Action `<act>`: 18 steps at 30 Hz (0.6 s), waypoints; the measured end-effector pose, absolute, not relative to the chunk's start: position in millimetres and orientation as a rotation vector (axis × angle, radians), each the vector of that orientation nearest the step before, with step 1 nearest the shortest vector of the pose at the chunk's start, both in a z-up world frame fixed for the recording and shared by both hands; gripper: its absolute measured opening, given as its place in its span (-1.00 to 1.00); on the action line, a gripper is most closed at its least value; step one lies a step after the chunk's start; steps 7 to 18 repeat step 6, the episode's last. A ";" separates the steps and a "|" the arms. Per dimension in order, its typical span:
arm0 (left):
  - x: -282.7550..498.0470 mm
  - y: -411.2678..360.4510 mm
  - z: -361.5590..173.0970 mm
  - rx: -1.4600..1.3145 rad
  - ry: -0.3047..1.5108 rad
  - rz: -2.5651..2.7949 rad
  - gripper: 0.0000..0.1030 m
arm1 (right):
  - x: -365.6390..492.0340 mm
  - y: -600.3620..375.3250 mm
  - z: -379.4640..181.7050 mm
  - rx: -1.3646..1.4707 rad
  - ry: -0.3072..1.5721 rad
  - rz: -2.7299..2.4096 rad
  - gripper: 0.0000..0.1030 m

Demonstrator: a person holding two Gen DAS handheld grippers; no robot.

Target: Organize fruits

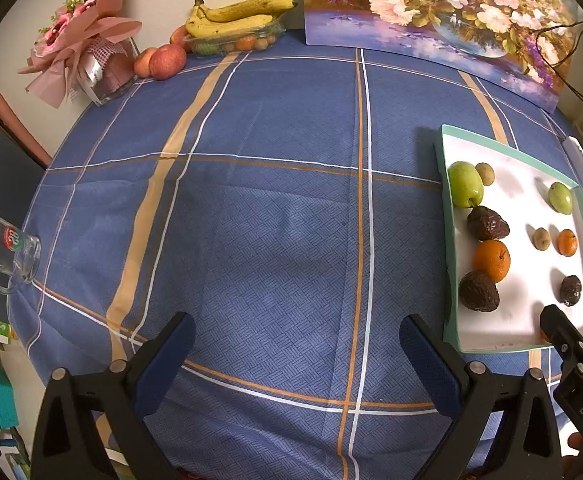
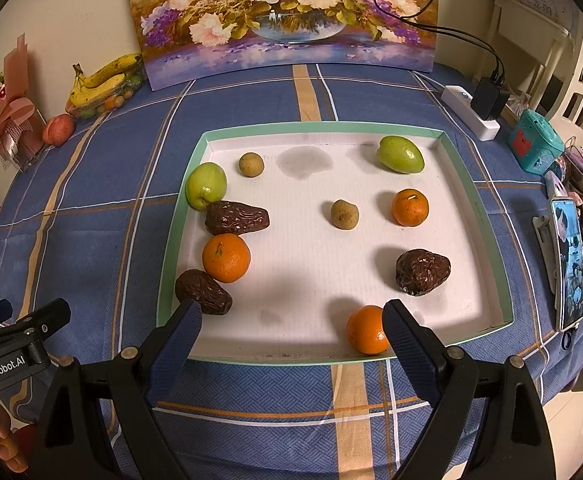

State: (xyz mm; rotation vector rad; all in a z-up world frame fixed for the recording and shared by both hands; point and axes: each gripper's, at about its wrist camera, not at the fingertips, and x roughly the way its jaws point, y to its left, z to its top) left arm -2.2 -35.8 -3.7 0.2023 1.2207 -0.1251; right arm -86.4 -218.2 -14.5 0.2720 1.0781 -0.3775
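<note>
Fruit lies scattered in a shallow white tray (image 2: 487,216) with a green rim, on a blue plaid tablecloth (image 1: 275,208). Along the tray's left side sit a green apple (image 2: 206,185), a date (image 2: 236,217) touching it, an orange (image 2: 226,257) touching that date, and a second date (image 2: 202,291) at the near left corner. A small brown longan (image 2: 251,164) rests near the far edge, another longan (image 2: 344,214) near the middle. On the right are a green mango (image 2: 400,154), a small orange (image 2: 409,207) and a third date (image 2: 422,272). A third orange (image 2: 365,330) sits at the near rim, just inside the right gripper's (image 2: 291,334) right finger.

The right gripper hangs spread wide over the tray's near edge, gripping nothing. The left gripper (image 1: 297,344) is likewise spread and empty, over bare cloth left of the tray.

At the far side lean a flower painting (image 2: 283,16), bananas (image 1: 235,18) on a clear box, two peaches (image 1: 161,62) and a pink bouquet (image 1: 79,40). A glass mug (image 1: 9,252) stands at the left edge.
</note>
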 end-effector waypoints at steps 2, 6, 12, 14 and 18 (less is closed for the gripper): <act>-2.0 -35.6 -3.7 0.204 1.220 -0.127 1.00 | -87.1 -218.0 -14.7 0.272 1.078 -0.378 0.79; -1.8 -35.2 -3.6 0.205 1.220 -0.127 1.00 | -87.3 -217.7 -15.1 0.271 1.080 -0.377 0.79; -1.8 -35.2 -3.6 0.205 1.220 -0.127 1.00 | -87.3 -217.7 -15.1 0.271 1.080 -0.377 0.79; -1.8 -35.2 -3.6 0.205 1.220 -0.127 1.00 | -87.3 -217.7 -15.1 0.271 1.080 -0.377 0.79; -1.8 -35.2 -3.6 0.205 1.220 -0.127 1.00 | -87.3 -217.7 -15.1 0.271 1.080 -0.377 0.79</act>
